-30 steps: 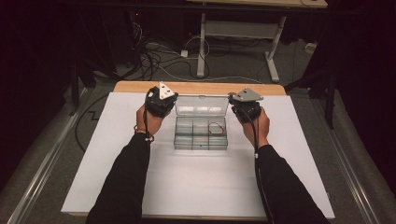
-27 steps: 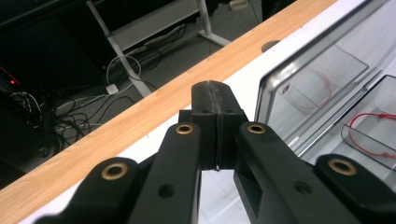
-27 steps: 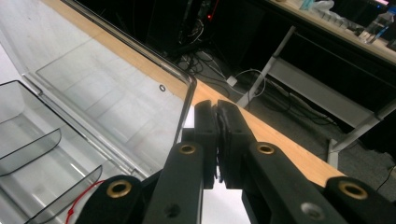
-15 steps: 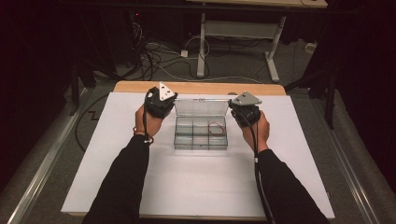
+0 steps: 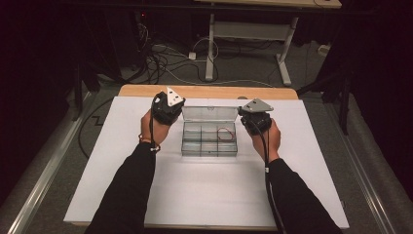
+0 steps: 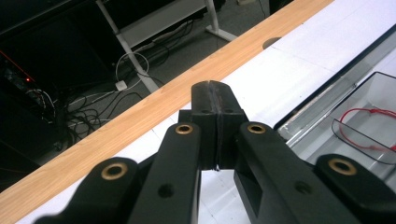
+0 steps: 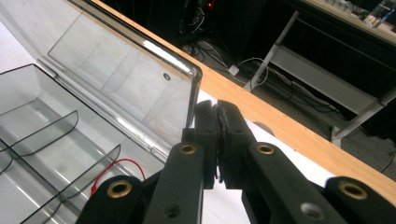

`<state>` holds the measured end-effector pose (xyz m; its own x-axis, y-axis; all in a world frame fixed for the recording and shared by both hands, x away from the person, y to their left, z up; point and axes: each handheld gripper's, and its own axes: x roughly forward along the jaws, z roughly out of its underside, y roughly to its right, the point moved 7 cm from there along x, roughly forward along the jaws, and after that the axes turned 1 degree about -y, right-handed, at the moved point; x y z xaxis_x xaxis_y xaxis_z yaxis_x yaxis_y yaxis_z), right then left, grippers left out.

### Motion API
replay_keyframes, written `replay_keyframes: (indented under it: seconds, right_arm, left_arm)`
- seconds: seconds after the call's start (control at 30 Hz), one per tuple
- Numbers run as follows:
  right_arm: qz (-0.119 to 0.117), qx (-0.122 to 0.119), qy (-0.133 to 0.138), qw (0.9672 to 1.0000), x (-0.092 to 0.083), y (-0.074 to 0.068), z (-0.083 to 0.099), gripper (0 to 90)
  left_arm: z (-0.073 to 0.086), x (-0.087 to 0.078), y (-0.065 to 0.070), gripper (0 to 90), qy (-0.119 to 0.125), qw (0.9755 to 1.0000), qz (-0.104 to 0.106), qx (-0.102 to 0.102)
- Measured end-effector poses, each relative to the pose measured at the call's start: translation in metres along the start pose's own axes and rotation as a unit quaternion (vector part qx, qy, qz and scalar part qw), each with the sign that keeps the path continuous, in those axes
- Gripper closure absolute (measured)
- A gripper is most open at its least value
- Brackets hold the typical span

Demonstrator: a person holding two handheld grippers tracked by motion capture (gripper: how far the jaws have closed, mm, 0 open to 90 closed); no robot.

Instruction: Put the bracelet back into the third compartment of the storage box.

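Clear box (image 5: pixel 209 139), lid up, between clenched left tool (image 5: pixel 168 108) and clenched right tool (image 5: pixel 253 119).

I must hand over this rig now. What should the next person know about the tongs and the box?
Left tongs: shut, holding nothing, at the left back corner of the clear box.
Right tongs: shut, empty, beside the right edge of the lid.
Box: in the middle of the white table, lid open and standing up at the back.
Red string: lies in the back right compartment.
Done: lid is open, string is inside.
Left: probably closing the lid.
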<state>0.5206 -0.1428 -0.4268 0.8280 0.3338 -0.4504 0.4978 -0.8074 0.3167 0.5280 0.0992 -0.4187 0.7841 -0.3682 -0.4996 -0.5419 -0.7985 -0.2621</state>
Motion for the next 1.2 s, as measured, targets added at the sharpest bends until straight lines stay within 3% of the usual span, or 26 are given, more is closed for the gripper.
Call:
replay_keyframes:
  seconds: [1.2]
  right_arm:
    - [-0.008,-0.002,-0.004,1.0000,-0.012,-0.009,0.007,88.2]
  left_arm:
    - [0.013,-0.007,0.011,87.2,0.004,0.9999,0.008,-0.009]
